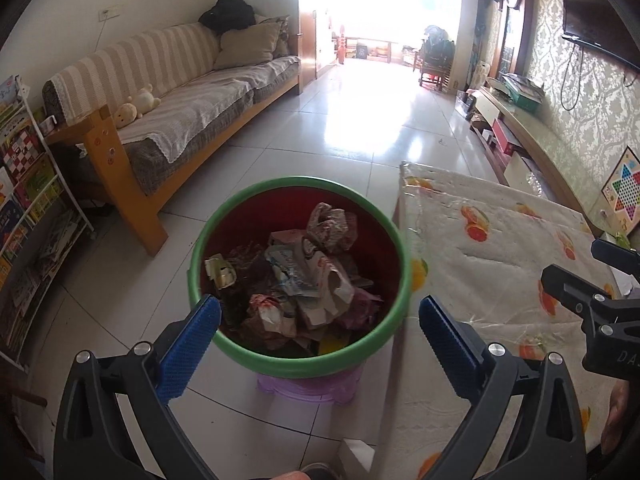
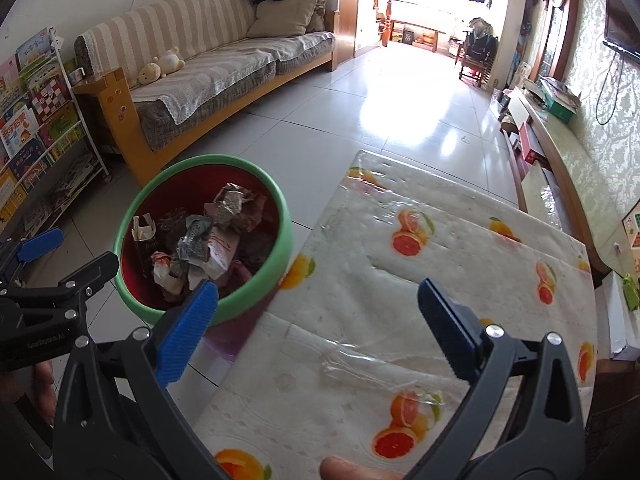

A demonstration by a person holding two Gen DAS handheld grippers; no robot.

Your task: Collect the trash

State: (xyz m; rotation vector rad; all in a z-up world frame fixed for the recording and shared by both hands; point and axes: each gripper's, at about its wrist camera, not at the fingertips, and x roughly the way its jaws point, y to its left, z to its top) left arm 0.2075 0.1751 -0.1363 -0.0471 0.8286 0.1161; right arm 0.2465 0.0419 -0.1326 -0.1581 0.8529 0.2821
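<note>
Claws, left (image 1: 320,322) and right (image 2: 318,314), both gaping empty, hovering lower centre by trash-filled bin (image 1: 298,184); scanning orange-print worktop (image 2: 440,248) for leftovers before ending.

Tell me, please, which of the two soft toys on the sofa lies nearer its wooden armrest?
The round yellowish toy lies nearer the armrest; the paler cream toy lies just behind it, further along the sofa.
</note>
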